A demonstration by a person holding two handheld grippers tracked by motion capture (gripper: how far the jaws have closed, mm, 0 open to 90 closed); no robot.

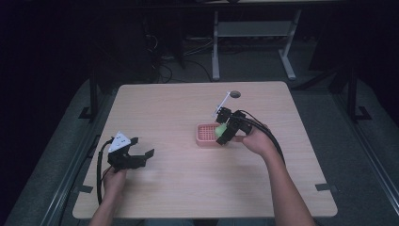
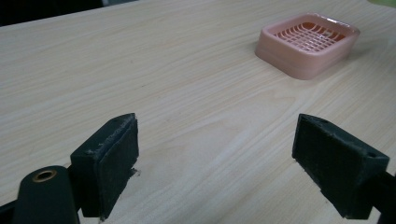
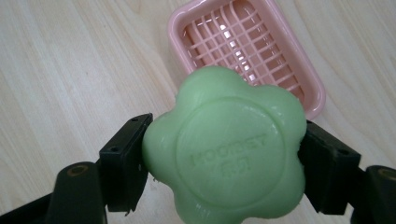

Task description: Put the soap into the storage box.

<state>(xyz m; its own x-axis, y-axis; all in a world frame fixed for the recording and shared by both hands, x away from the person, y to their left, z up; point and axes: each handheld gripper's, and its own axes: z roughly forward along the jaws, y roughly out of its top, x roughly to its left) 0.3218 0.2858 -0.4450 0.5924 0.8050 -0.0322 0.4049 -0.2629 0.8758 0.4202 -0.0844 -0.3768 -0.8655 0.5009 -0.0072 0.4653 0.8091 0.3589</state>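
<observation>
High view: pink soap dish (image 1: pixel 205 134) resting flat on the pale wooden surface (image 1: pixel 188 179), a little right of centre. Right hand-held gripper (image 1: pixel 222 133) poised at the dish's right end, pinching a green soap (image 1: pixel 220 130) that overlaps the dish's right rim. Whether touching the dish or just above it, impossible to tell from here. Person's right hand (image 1: pixel 256 140) wrapped around the gripper body just right of the dish, black cable trailing back along the forearm. Left hand-held gripper (image 1: pixel 143 154) well apart from the dish, off to its left and nearer the person, jaws spread wide with nothing between them. White three-cornered plate on top, left hand (image 1: pixel 114 181) gripping from below.

Left gripper view: two black jaws standing far apart over bare wood grain, empty gap between. Soap dish (image 2: pixel 308 44) seen well beyond them toward the upper right, grid floor empty in the visible part, its pink wall sitting on the surface (image 2: pixel 187 93).

Right gripper view: flower-shaped green soap (image 3: pixel 224 149) clamped between the two black jaws, one pad pressing each side, raised lettering across the round middle. Soap dish (image 3: pixel 314 88) just behind the soap, its near end hidden by the bar, open lattice bottom visible farther back. Surface (image 3: pixel 70 70) bare to the left of the dish.
</observation>
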